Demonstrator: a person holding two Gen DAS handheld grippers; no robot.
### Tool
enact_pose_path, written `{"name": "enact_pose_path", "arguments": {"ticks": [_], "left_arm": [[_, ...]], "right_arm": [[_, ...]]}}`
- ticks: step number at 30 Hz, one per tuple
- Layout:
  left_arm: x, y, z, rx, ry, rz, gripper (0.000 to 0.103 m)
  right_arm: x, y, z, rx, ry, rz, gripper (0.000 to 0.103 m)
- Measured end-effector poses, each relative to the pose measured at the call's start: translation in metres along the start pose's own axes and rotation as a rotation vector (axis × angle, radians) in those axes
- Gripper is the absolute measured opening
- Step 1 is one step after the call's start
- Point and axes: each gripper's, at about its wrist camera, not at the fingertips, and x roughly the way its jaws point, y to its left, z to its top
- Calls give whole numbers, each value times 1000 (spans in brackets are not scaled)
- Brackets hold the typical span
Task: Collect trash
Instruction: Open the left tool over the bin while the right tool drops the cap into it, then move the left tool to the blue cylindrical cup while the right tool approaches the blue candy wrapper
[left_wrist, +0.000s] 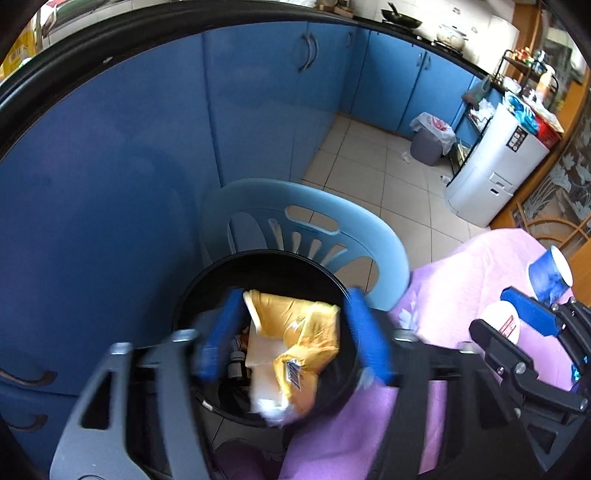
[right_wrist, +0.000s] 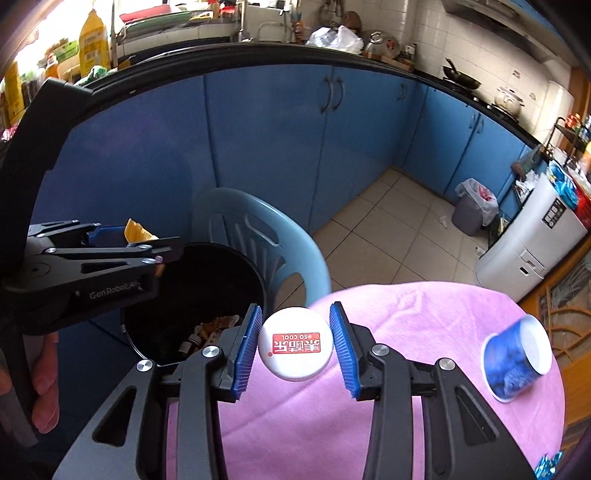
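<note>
Your left gripper hangs over the black bin, fingers spread, the yellow wrapper seemingly dropping free. Your right gripper straddles the white cap on the pink-covered counter, fingers unclenched, ready to pinch it.

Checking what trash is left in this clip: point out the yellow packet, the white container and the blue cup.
yellow packet (left_wrist: 295, 332): left wrist view, crumpled middle.
white container (right_wrist: 294, 345): right wrist view, red label on lid.
blue cup (right_wrist: 511, 363): right wrist view, its side wall.
</note>
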Motion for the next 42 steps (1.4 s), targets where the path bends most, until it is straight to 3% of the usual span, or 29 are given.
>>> {"name": "enact_pose_path", "arguments": {"ticks": [1,3,17,18,19,20,27,30,35,42], "left_arm": [[0,3,2,-6,-16,13,86],[-1,10,4,-23,-29,6,98],[-7,72,6,-123,-22,78,98],[-8,74,5,-126,-22,84,98],[-8,76,4,-128,-22,86,98],[-9,78,4,-130,-24,88,98],[-12,76,4,-124,-29,84,98],[-12,64,3,-111,-26,63,98],[-13,19,0,-36,-16,5,98],[-10,-107,-19,193,42,-189,99]], "right_arm": [[3,2,2,-5,3,3,38],[9,5,6,-13,8,10,38],[52,66,36,-114,33,123,39],[54,69,37,-120,36,129,44],[57,72,38,-127,34,127,66],[57,74,38,-129,25,127,76],[54,67,35,-121,25,84,79],[44,52,26,-91,28,33,79],[6,-5,-12,33,31,-109,79],[-56,-107,-94,227,80,-364,79]]}}
